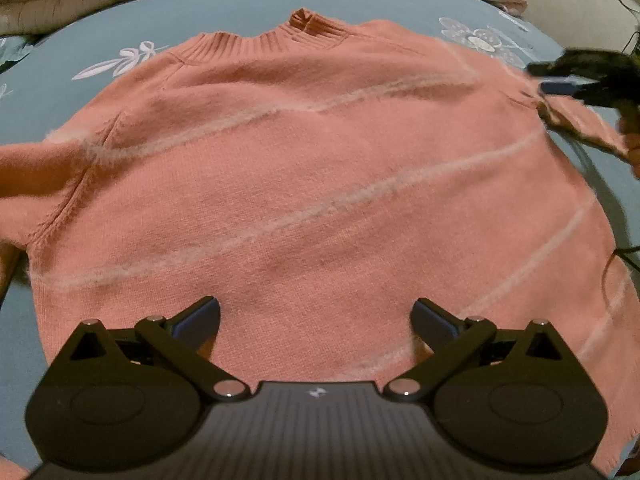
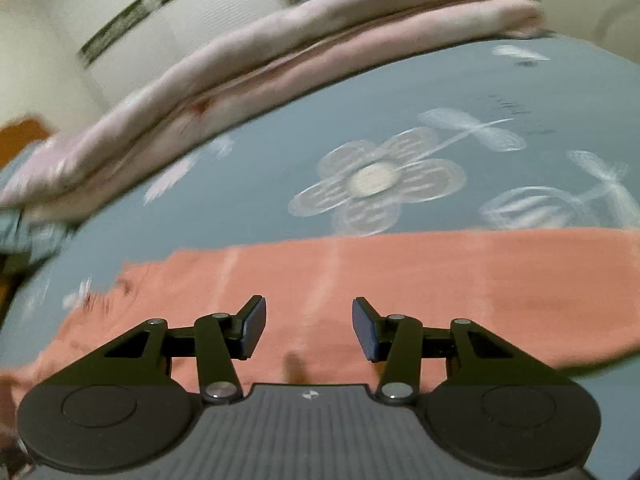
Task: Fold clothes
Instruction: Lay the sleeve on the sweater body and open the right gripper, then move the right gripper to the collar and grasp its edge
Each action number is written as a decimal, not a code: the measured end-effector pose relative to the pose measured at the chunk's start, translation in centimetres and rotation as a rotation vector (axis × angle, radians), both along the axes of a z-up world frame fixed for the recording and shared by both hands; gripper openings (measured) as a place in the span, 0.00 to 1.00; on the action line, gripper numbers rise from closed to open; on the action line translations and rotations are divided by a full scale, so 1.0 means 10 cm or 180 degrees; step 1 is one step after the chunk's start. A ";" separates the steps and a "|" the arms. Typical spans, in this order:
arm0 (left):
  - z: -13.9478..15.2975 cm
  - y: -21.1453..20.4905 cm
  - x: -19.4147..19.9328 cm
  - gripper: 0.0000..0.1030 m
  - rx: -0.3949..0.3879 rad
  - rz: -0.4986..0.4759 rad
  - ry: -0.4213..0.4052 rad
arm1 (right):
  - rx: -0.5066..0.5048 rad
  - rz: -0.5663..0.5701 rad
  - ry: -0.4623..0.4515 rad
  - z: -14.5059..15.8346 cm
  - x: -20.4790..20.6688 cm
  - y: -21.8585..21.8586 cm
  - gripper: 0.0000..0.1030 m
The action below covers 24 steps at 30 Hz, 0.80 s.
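Sweater lies flat, spread on the blue floral sheet, collar at the far edge. Left gripper hovers over the hem, jaws wide apart, nothing between them. Right gripper is over the right sleeve, jaws half apart, empty. Likely next step: sleeve fold. Pinch near the cuff, grab both layers, carry it straight across the body, keep the left ready to pin the hem.

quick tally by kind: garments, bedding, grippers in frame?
Garments: 1, the salmon sweater, spread flat
Bedding: 2, the blue floral sheet and the folded pink quilt
Grippers: 2, left gripper and right gripper, both open and empty
Total: 5
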<state>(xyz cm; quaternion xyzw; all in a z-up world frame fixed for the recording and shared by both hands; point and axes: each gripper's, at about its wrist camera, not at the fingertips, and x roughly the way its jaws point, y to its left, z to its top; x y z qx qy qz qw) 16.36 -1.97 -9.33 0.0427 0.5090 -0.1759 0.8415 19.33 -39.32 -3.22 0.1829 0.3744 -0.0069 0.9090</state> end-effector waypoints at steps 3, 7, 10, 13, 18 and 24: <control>0.00 0.03 -0.01 0.98 -0.0054 -0.0005 -0.0018 | -0.0236 0.0065 0.0255 -0.18 0.14 -0.01 0.46; -0.01 0.05 -0.02 0.99 -0.0105 -0.0019 -0.0039 | -0.0536 -0.0223 0.0340 -0.13 0.08 -0.29 0.44; -0.01 0.04 -0.03 0.99 -0.0067 -0.0063 -0.0057 | -0.0428 -0.0461 0.0385 -0.09 0.00 -0.40 0.45; -0.01 0.03 -0.03 0.99 -0.0049 -0.0087 -0.0066 | -0.0346 -0.0216 0.0206 0.05 -0.04 -0.13 0.54; -0.01 0.03 -0.02 0.99 -0.0069 -0.0072 -0.0059 | -0.0480 0.0417 0.0182 -0.01 0.09 0.45 0.56; -0.03 0.06 -0.04 0.99 -0.0115 -0.0074 -0.0106 | -0.0912 0.0356 0.0512 -0.11 0.18 0.63 0.58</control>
